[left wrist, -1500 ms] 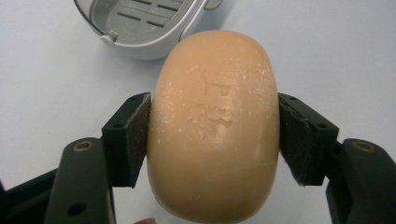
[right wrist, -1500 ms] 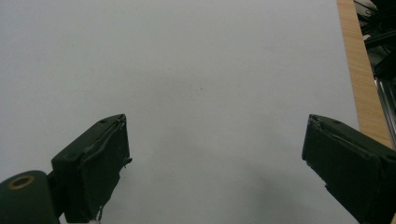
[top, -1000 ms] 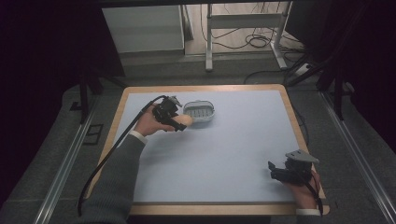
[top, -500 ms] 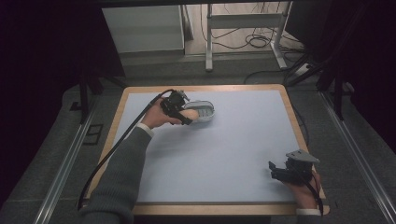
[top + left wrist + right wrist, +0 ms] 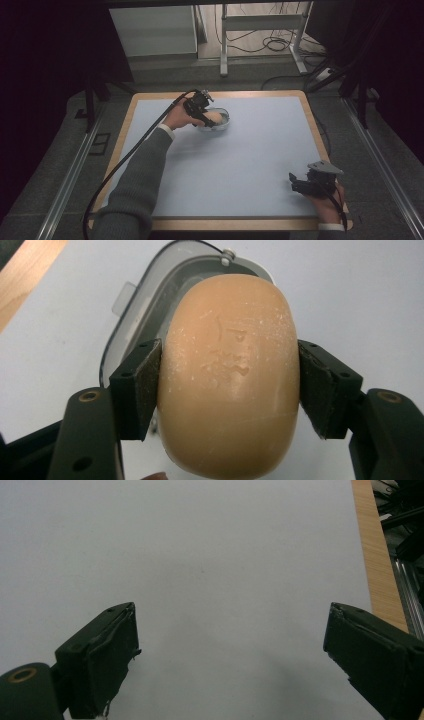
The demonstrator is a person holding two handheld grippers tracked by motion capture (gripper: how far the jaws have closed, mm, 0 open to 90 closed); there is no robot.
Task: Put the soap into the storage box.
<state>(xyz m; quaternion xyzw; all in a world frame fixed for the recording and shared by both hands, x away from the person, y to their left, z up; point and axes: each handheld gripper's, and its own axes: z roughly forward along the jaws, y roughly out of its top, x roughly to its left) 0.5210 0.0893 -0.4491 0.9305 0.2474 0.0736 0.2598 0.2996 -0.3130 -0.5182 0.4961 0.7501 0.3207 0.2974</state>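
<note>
Pale blue mat (image 5: pixel 240 160) on wood-edged table (image 5: pixel 320 137) (dark room).

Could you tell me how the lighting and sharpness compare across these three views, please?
High view: the table is evenly lit, its surroundings nearly black, and the dish by the left tongs looks slightly soft. Left gripper view: the soap bar is sharp and evenly lit, without glare. Right gripper view: flat light, with a faint shadow between the right tongs.

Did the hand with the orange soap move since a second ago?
Yes. The left gripper, shut on the soap, has moved right across the table, from beside the soap dish to over it. The dish stayed put.
</note>
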